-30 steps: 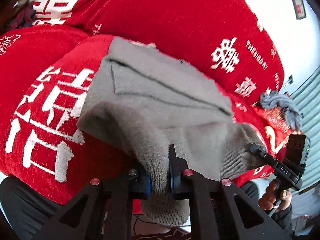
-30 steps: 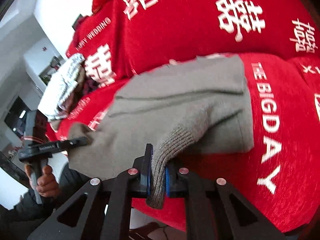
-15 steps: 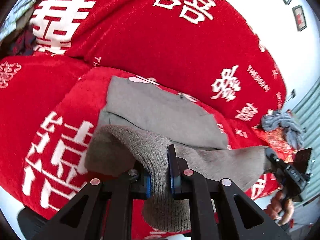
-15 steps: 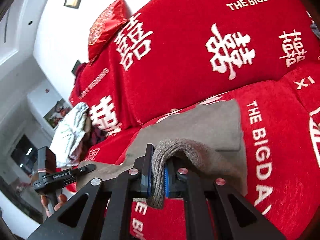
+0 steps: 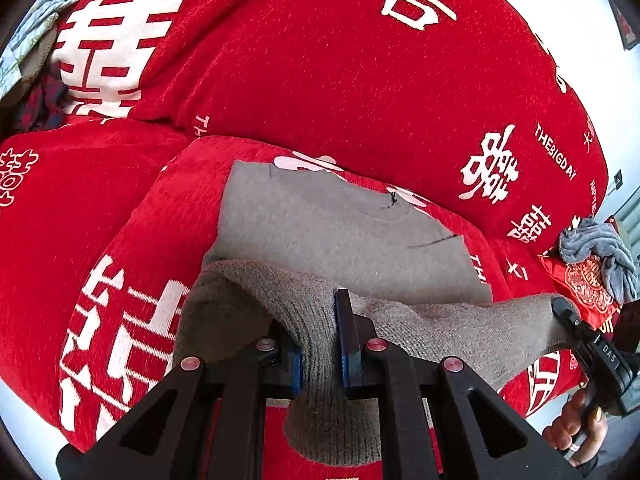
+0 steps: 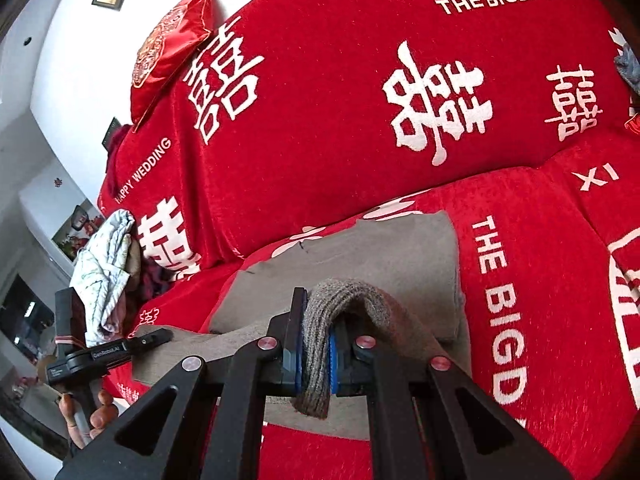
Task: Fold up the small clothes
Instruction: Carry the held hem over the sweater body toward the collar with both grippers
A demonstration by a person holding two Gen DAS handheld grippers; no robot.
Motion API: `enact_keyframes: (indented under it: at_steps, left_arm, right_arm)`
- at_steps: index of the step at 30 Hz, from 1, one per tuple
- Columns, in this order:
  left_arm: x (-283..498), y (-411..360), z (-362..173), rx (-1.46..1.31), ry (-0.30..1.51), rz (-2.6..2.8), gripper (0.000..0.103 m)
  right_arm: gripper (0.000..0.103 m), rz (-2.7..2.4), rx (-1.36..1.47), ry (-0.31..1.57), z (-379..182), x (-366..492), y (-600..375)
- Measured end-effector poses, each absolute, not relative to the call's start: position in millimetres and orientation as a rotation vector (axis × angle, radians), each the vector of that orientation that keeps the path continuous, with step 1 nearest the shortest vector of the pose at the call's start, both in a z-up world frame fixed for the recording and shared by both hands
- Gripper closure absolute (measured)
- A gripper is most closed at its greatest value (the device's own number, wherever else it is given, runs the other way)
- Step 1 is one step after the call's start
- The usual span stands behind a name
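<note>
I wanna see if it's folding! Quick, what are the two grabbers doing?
Left gripper: closed, pinching the ribbed hem of the grey-brown knitted sweater.
Right gripper: closed, pinching the same sweater's hem.

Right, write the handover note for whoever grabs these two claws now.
Left claw: shut on the ribbed hem of the grey sweater.
Right claw: shut on the same hem, at the other corner.
The sweater's upper part lies flat on the red sofa seat; the hem is lifted and stretched between the claws.
Done: hem picked up.
Left: carry it toward the collar, lay it down, let go.
</note>
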State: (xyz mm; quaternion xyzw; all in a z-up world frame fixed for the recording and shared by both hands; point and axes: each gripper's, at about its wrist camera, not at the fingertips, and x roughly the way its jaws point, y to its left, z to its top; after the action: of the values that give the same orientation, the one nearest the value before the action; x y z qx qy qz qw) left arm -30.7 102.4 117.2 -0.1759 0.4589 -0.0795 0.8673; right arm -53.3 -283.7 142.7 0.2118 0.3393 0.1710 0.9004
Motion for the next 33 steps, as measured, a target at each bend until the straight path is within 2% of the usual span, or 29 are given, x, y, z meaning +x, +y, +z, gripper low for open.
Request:
enact_keyframes:
  at_steps: [9, 33]
  left_arm:
    - [1, 89, 104, -0.288, 1.022, -0.105, 0.088]
    - [43, 69, 105, -0.179, 1.017, -0.085, 0.088]
  right_arm:
    - [0.094, 0.288, 0.314, 0.759, 139, -24, -267]
    - [0.094, 0.216, 0.282, 0.788, 133, 17, -272]
